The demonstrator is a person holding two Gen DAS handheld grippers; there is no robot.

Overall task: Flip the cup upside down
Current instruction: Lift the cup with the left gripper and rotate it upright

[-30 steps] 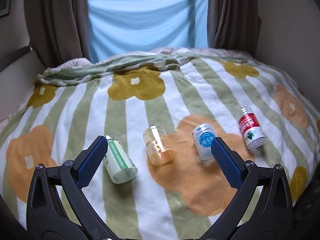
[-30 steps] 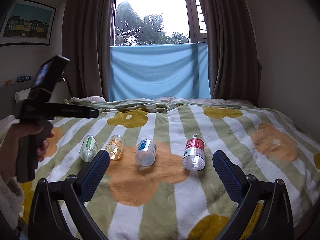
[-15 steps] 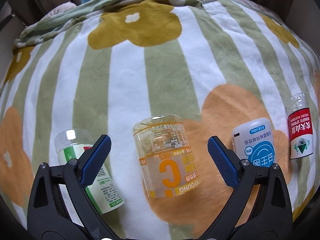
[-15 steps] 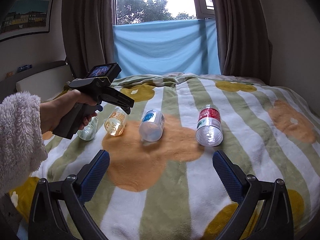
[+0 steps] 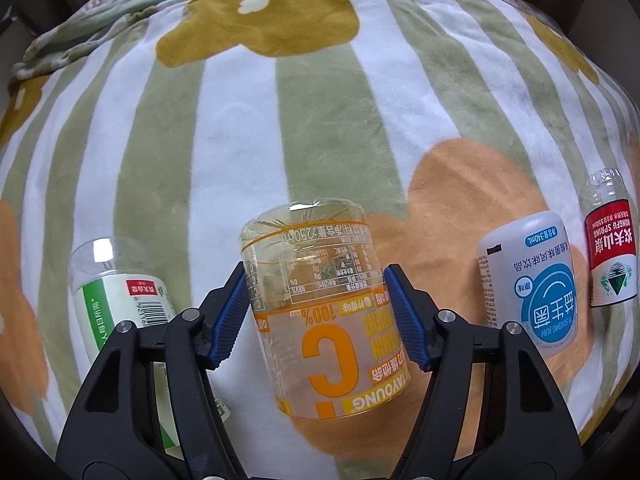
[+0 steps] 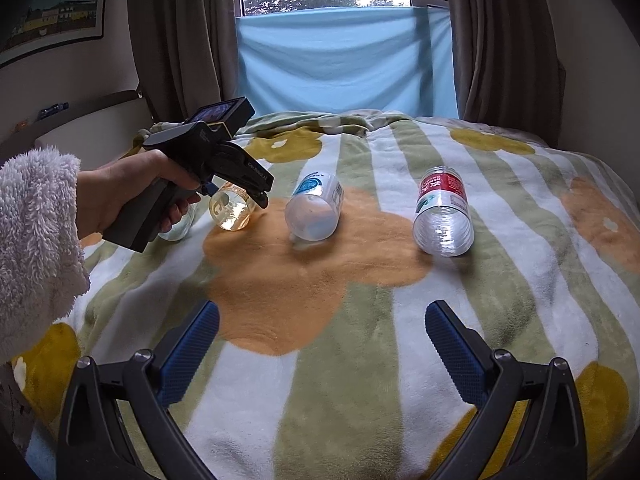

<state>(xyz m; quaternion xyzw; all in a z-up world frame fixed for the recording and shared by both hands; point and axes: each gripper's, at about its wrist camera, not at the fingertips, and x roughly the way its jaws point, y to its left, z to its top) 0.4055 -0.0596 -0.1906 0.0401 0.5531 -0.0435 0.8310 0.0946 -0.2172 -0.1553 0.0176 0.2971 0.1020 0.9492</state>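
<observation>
Several cut-bottle cups lie on their sides on the striped blanket (image 5: 328,128). My left gripper (image 5: 318,312) is shut on the clear orange-labelled cup (image 5: 320,312); its blue pads press both sides of the cup's middle. In the right wrist view the same cup (image 6: 232,210) shows under the left gripper (image 6: 256,192), held by a hand. My right gripper (image 6: 322,344) is open and empty, above the blanket nearer the bed's front.
A green-labelled cup (image 5: 120,292) lies left of the held cup. A white-and-blue cup (image 5: 532,288) (image 6: 316,212) and a red-labelled cup (image 5: 610,248) (image 6: 442,216) lie to its right. Curtains and a blue cloth (image 6: 344,60) stand beyond the bed.
My left gripper has moved forward and down onto the orange-labelled cup and closed on it. My right gripper has tilted down a little and stays open.
</observation>
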